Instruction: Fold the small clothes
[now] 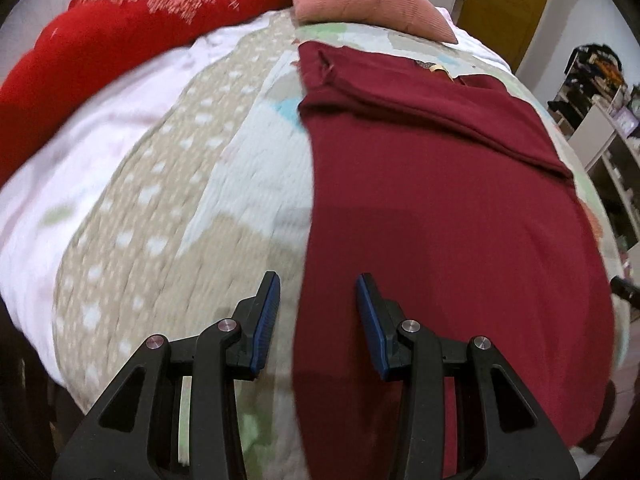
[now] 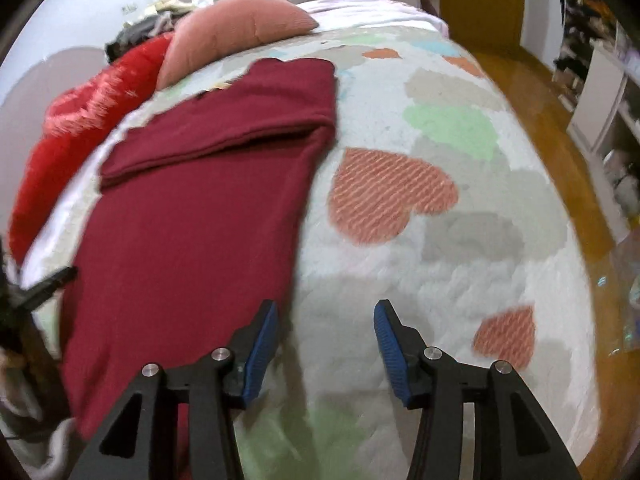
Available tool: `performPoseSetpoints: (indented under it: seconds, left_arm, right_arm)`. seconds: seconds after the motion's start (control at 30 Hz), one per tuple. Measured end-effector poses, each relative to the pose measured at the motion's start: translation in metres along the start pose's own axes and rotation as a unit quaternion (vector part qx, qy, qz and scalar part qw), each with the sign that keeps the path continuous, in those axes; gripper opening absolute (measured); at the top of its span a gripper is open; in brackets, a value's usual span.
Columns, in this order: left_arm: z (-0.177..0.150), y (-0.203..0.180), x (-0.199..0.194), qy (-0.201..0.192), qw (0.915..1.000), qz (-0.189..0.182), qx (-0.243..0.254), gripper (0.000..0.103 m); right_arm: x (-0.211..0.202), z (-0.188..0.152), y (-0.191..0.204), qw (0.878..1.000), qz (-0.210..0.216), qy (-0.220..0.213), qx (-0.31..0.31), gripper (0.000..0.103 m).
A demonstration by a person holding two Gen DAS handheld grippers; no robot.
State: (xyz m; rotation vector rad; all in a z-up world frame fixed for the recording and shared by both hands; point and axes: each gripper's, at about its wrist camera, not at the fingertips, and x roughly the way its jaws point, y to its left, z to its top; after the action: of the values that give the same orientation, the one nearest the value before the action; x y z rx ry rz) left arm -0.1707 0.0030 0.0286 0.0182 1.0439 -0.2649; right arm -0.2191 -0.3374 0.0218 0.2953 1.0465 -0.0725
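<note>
Lying lengthwise away from both released tongs, maroon garment.

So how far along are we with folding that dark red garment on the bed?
Partly done: the dark red knit garment lies flat on the heart-patterned quilt with its far end already folded over into a band. Nothing is in hand: the left gripper and right gripper hover open at its near side edges. Left: probably grip the near end and fold again.
</note>
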Motion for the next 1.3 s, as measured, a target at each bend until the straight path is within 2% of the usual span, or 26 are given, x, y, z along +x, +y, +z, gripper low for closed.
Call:
performPoseSetpoints:
  seconds: [0.1, 0.2, 0.33, 0.4, 0.47, 0.5, 0.53, 0.57, 0.6, 0.7, 0.77, 0.83, 0.93, 1.0, 1.07, 1.13, 1.2, 1.3]
  left_arm:
    - [-0.014, 0.006, -0.009, 0.014, 0.9995, -0.025, -0.013, 0.039]
    - [-0.026, 0.009, -0.016, 0.019, 0.9992, -0.033, -0.014, 0.039]
    - [-0.039, 0.012, -0.020, 0.018, 0.9987, -0.046, -0.016, 0.043]
    - [-0.043, 0.010, -0.022, 0.015, 0.9985, -0.051, -0.016, 0.043]
    - [-0.044, 0.009, -0.022, 0.015, 0.9985, -0.050, -0.016, 0.043]
    - [-0.044, 0.008, -0.022, 0.017, 0.9985, -0.050, -0.017, 0.043]
    - [-0.045, 0.009, -0.023, 0.020, 0.9983, -0.052, -0.019, 0.043]
    - [-0.046, 0.009, -0.025, 0.022, 0.9979, -0.057, -0.020, 0.043]
    - [-0.047, 0.011, -0.027, 0.024, 0.9974, -0.064, -0.023, 0.043]
    - [-0.055, 0.016, -0.035, 0.023, 0.9965, -0.073, -0.033, 0.043]
    - [-0.064, 0.019, -0.038, 0.020, 0.9960, -0.079, -0.037, 0.043]
    - [-0.071, 0.020, -0.040, 0.017, 0.9958, -0.082, -0.038, 0.043]
    - [-0.076, 0.018, -0.043, 0.021, 0.9953, -0.087, -0.037, 0.043]
    - [-0.079, 0.017, -0.048, 0.022, 0.9949, -0.093, -0.032, 0.043]
    - [-0.084, 0.017, -0.053, 0.017, 0.9944, -0.100, -0.029, 0.043]
    - [-0.089, 0.017, -0.055, 0.015, 0.9939, -0.106, -0.027, 0.043]
    - [-0.094, 0.016, -0.054, 0.019, 0.9933, -0.111, -0.026, 0.044]
    - [-0.098, 0.018, -0.047, 0.031, 0.9920, -0.119, -0.031, 0.052]
  right_arm:
    - [-0.010, -0.018, 0.013, 0.999, 0.044, 0.005, -0.016, 0.050]
    - [-0.014, -0.043, 0.023, 0.994, 0.099, 0.021, -0.032, 0.050]
    - [-0.012, -0.073, 0.023, 0.988, 0.148, 0.031, -0.022, 0.050]
    - [-0.006, -0.085, 0.028, 0.986, 0.158, 0.038, -0.033, 0.050]
    - [0.001, -0.089, 0.034, 0.988, 0.149, 0.018, -0.045, 0.046]
    - [0.002, -0.090, 0.035, 0.988, 0.150, 0.008, -0.043, 0.038]
    - [0.003, -0.090, 0.037, 0.988, 0.152, 0.005, -0.040, 0.024]
    - [0.002, -0.091, 0.038, 0.987, 0.157, 0.005, -0.041, 0.014]
    - [-0.002, -0.093, 0.043, 0.986, 0.158, 0.004, -0.053, 0.009]
    - [-0.022, -0.098, 0.047, 0.991, 0.103, -0.008, -0.083, 0.005]
    - [-0.036, -0.104, 0.031, 0.994, 0.084, -0.015, -0.063, 0.005]
    - [-0.044, -0.109, 0.016, 0.996, 0.074, -0.025, -0.039, 0.003]
    - [-0.039, -0.118, -0.002, 0.998, 0.065, -0.011, -0.008, 0.003]
    - [-0.036, -0.117, -0.008, 0.996, 0.092, -0.014, 0.015, 0.003]
    - [-0.039, -0.119, -0.018, 0.990, 0.135, -0.024, 0.038, 0.013]
    - [-0.035, -0.119, -0.017, 0.985, 0.162, -0.023, 0.052, 0.064]
    - [-0.031, -0.121, -0.011, 0.983, 0.177, -0.024, 0.048, 0.066]
    - [-0.016, -0.121, 0.003, 0.984, 0.176, -0.010, 0.025, 0.066]
